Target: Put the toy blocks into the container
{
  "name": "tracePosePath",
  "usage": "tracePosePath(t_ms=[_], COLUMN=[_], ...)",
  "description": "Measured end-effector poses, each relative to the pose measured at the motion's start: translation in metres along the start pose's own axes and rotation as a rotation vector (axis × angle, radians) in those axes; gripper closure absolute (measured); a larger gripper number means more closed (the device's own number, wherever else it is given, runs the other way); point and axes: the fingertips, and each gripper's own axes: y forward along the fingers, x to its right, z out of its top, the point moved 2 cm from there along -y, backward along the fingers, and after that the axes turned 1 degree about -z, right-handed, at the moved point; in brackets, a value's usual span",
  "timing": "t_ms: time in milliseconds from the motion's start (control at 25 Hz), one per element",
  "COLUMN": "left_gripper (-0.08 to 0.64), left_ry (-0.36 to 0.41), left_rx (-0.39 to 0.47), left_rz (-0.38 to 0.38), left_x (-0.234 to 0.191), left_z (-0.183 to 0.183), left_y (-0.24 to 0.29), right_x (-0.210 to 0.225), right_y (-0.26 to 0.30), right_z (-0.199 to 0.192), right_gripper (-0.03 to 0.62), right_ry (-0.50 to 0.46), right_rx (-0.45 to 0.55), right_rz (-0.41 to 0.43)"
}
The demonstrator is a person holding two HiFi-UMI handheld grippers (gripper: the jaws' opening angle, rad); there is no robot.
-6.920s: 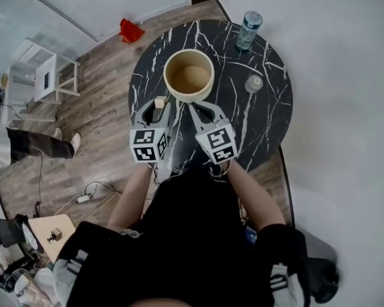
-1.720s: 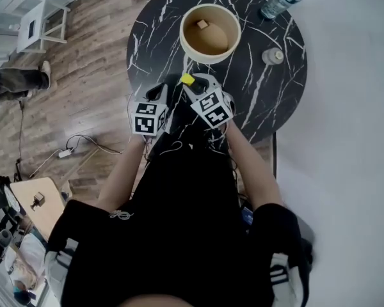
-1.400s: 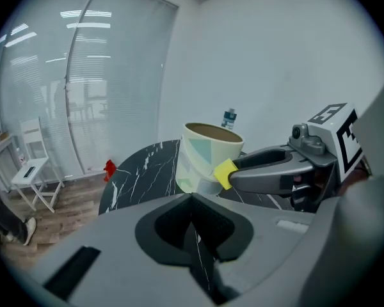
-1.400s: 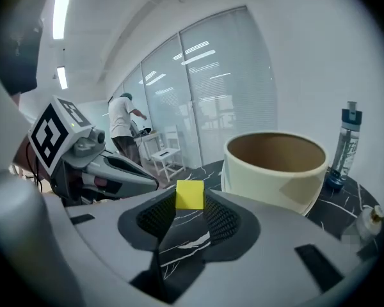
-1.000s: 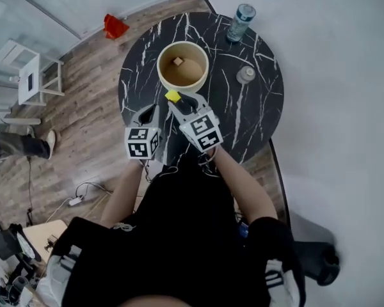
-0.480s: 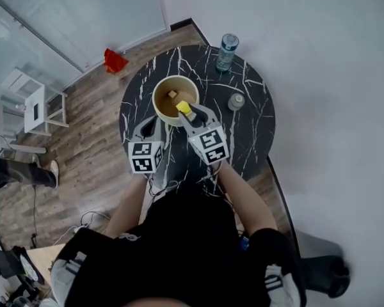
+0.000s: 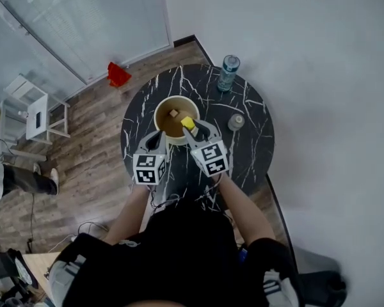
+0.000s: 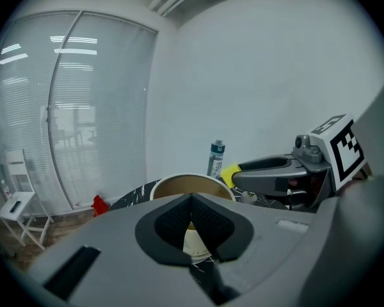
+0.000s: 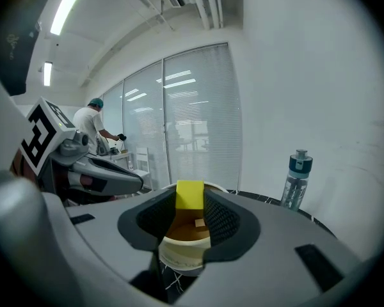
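The right gripper (image 7: 192, 128) is clamped on a yellow block (image 9: 190, 194), holding it over the near side of the round cream container (image 7: 157, 121). A small tan block (image 7: 173, 113) lies on the container's bottom. The left gripper (image 8: 192, 198), jaws pressed together with nothing between them, hangs just beside the container's near rim.

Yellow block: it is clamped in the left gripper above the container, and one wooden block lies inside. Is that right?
One thing is wrong: the yellow block is clamped in the right gripper, not the left. The right gripper view shows it between those jaws, while the left gripper is shut on nothing. The rest holds: it is above the container, with one wooden block inside.
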Motion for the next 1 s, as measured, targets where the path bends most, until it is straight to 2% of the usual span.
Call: tracePosePath(t_ms=[320,480,600,760,880,960,1000], left_gripper=[0.560,0.560,0.560,0.560,0.560,0.560,0.560], left_ry=[-0.007,-0.009,-0.007,-0.009,-0.008,-0.008,-0.009], left_rx=[-0.015,-0.027,-0.029,-0.025,-0.015,-0.003,0.004], left_rz=[0.008,-0.004,-0.006,-0.002,-0.008,-0.014,-0.017], left_x=[-0.005,-0.005,-0.004,-0.006,-0.005,-0.005,-0.005], left_z=[-0.004,-0.009,-0.012,-0.011,-0.010,-0.009,-0.009], left_y=[0.003,0.003,-0.001,-0.007,-0.012,-0.017,-0.021], right_x=[0.000,0.001,0.000,-0.002,-0.001,-0.002,-0.003], right_y=[0.013,0.019,0.019,0.014,0.008,0.000,-0.005], right_z=[-0.011,-0.023,-0.026,-0.025,-0.020,-0.015,-0.012], right_gripper=[0.466,0.463,0.402,0.407,0.459,0.558,0.586], right_ry=[0.003,0.008,0.014,0.018,0.018,0.016,0.017], right_rx=[-0.034,-0.086,-0.098,-0.093,-0.067,-0.031,-0.010], right_rz=[0.011,0.004,-0.005,-0.019,-0.052,-0.085,-0.099])
